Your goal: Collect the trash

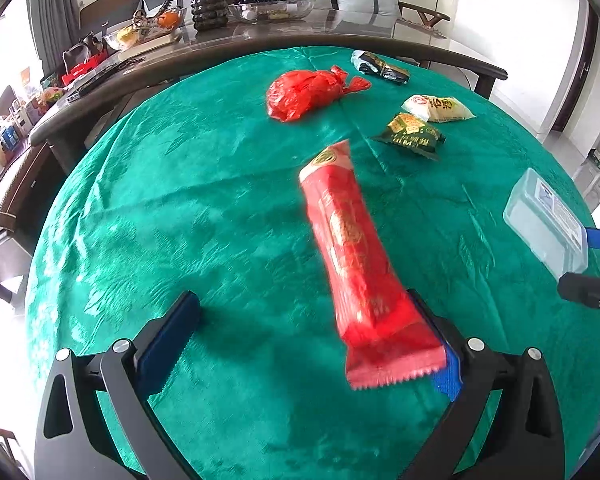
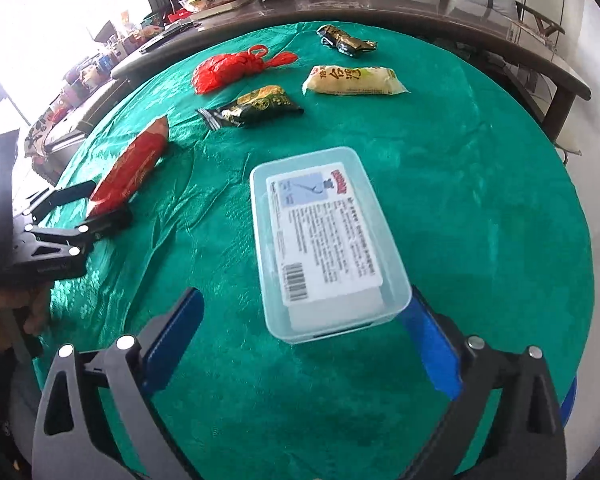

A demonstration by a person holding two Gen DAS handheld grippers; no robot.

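A long red snack wrapper (image 1: 350,264) lies on the green tablecloth (image 1: 180,208), its near end against the right finger of my left gripper (image 1: 308,332), which is open. It also shows in the right wrist view (image 2: 130,172). A clear plastic box (image 2: 324,240) with a white label lies between the fingers of my right gripper (image 2: 304,324), which is open, its corner touching the right finger. The box also shows at the left wrist view's right edge (image 1: 548,220).
A red plastic bag (image 1: 308,94), a green snack packet (image 1: 412,134), a white-yellow packet (image 1: 440,108) and a dark packet (image 1: 380,66) lie further back. A cluttered dark table (image 1: 260,36) with bowls and a plant stands behind.
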